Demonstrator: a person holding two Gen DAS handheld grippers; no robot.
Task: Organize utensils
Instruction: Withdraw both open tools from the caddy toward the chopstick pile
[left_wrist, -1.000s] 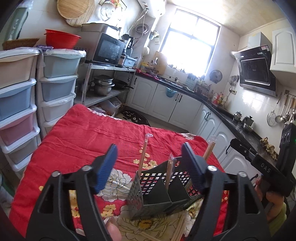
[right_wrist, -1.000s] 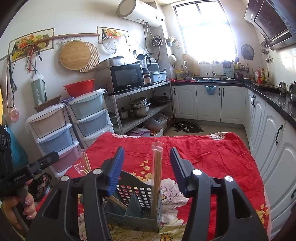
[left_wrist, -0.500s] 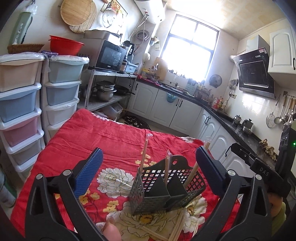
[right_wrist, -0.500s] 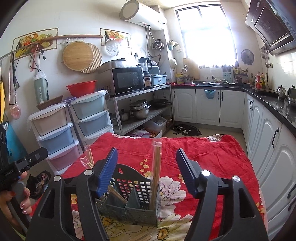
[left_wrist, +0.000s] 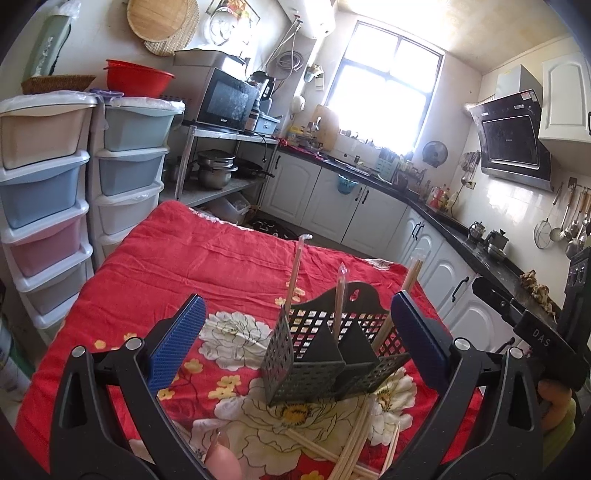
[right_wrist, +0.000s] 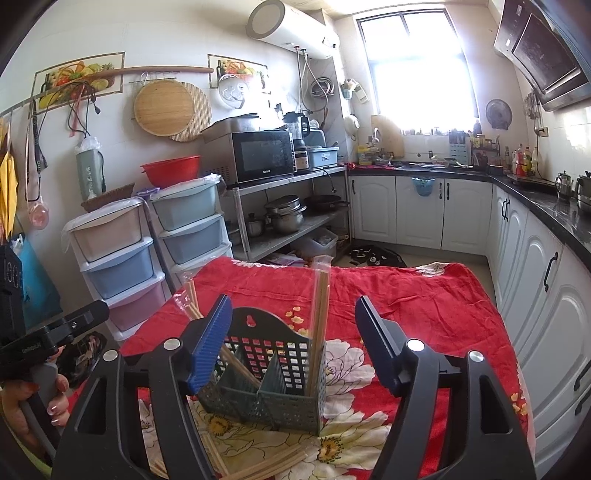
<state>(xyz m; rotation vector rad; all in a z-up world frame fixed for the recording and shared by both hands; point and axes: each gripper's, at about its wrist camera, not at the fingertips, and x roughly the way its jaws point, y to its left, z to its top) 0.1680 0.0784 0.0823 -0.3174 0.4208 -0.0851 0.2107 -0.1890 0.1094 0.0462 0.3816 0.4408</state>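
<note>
Our left gripper (left_wrist: 295, 339) gapes fully and empty, our right gripper (right_wrist: 293, 341) is opening, nothing pinched; the caddy (left_wrist: 332, 354) stands between both, chopsticks (left_wrist: 351, 446) loose at its 6 o'clock. Snagging the soft red cloth (left_wrist: 207, 266) could tip the light caddy. It covers a worktop in a cluttered kitchen, drawers (right_wrist: 118, 258) at 9 o'clock.

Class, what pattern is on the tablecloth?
Red tablecloth with white and yellow flowers; left wrist view.
</note>
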